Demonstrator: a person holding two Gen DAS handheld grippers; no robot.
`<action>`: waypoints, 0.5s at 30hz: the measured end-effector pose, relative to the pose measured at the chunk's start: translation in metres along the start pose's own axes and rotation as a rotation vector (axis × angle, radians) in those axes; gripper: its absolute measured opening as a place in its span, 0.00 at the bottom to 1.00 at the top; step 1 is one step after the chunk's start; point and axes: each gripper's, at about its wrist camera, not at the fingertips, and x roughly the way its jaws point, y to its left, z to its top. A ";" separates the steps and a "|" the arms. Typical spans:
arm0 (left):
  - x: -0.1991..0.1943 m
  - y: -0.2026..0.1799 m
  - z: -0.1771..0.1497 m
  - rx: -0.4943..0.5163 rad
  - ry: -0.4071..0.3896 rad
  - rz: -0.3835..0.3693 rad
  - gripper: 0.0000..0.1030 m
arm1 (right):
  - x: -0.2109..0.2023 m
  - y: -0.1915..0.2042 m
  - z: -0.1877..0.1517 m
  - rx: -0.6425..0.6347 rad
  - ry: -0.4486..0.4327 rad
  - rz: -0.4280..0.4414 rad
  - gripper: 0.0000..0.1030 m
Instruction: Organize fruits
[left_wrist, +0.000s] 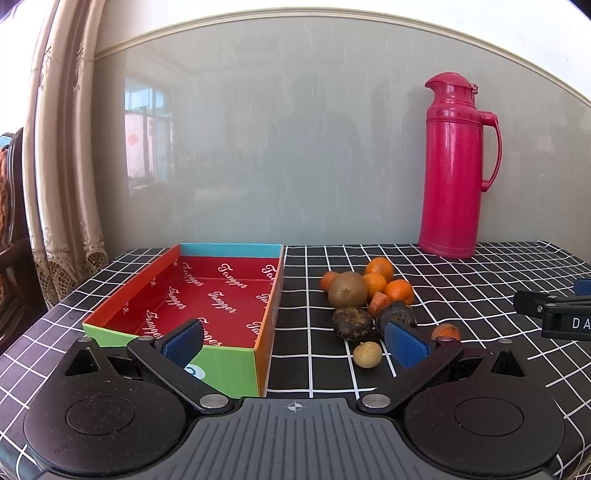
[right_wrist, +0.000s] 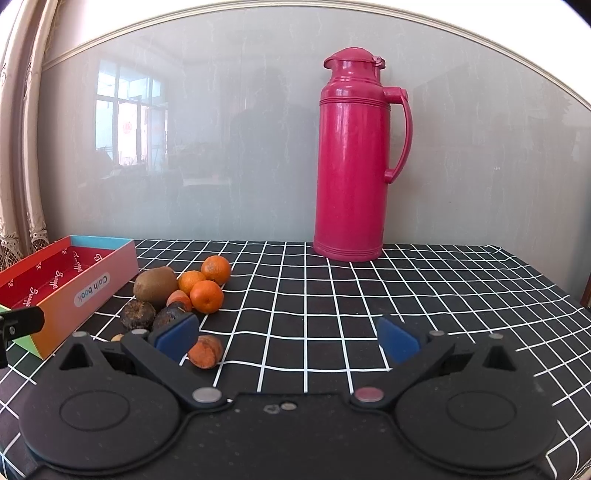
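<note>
Your right gripper (right_wrist: 288, 341) sits low over the checked cloth (right_wrist: 369, 295), blue pads spread wide, nothing between them. Landmark: the pink flask (right_wrist: 354, 162), upright at the back wall. Left of the flask and nearer you, a fruit cluster: kiwi (right_wrist: 155, 286), three small oranges (right_wrist: 207, 296), two dark wrinkled fruits (right_wrist: 137, 314). One orange piece (right_wrist: 205, 351) lies just beside your left pad. Farther left of the flask, the open red-lined box (right_wrist: 92, 291), empty as far as visible.

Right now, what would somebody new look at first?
Probably the tall pink thermos jug, standing upright at the back of the black checked tablecloth. Next, the little pile of fruit: a brown kiwi with small oranges beside it, just right of the empty red-lined box.
</note>
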 end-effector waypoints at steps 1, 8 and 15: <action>0.000 0.000 0.000 0.000 0.000 0.000 1.00 | 0.000 0.000 0.000 0.001 0.000 0.000 1.00; 0.000 0.000 0.000 0.000 -0.001 0.001 1.00 | 0.000 0.000 0.000 0.000 0.000 -0.001 1.00; -0.001 0.000 0.000 -0.001 -0.002 0.000 1.00 | 0.000 0.000 0.000 -0.002 0.001 -0.001 1.00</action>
